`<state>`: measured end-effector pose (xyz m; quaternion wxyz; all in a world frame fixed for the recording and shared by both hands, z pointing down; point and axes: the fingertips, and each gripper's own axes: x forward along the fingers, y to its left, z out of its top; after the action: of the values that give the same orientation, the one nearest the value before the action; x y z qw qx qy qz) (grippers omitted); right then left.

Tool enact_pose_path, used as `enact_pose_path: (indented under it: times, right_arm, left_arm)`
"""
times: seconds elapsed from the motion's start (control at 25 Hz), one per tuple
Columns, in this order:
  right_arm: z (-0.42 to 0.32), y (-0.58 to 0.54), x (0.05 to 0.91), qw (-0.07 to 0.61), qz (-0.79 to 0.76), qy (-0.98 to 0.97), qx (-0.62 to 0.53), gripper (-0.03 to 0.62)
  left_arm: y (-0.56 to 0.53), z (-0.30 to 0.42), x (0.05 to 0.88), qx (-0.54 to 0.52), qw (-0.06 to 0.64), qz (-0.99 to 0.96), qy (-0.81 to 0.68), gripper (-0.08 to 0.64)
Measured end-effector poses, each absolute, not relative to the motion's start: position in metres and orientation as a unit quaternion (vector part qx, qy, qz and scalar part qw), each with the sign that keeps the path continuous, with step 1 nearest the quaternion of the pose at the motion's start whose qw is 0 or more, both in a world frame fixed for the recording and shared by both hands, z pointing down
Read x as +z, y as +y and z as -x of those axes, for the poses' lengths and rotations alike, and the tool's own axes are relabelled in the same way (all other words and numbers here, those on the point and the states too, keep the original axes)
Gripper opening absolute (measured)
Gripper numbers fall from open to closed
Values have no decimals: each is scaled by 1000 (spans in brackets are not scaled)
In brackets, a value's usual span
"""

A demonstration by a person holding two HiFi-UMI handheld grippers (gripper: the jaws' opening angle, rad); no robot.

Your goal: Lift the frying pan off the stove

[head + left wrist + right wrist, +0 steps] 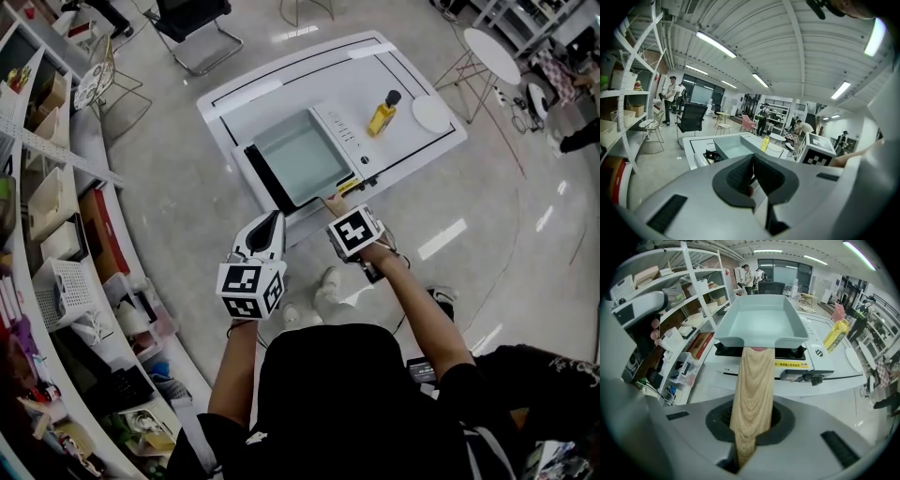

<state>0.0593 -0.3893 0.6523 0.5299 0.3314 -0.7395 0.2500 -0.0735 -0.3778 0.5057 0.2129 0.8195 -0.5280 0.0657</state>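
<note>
Right claw (751, 425) tightly grips the frying pan (759, 319) handle (752, 380).

Above the frying pan (302, 155) the way is open. To its right on the table (272, 89), a yellow bottle (382, 116) stands upright, with a white disc (431, 113) beyond it. Shelves (52, 216) line the left side, and bare floor (178, 159) separates them from the table.

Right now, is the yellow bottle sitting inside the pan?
No, the yellow bottle stands on the white table to the right of the pan, and the pan has nothing in it.
</note>
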Motion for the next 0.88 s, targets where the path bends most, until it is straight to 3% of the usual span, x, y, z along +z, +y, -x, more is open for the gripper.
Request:
enact_pose_path:
  times: [0.88]
  right_arm:
    - [-37, -344, 606, 432, -364, -771, 295, 21]
  left_arm:
    - [-339, 81, 481, 58, 181, -842, -505, 12]
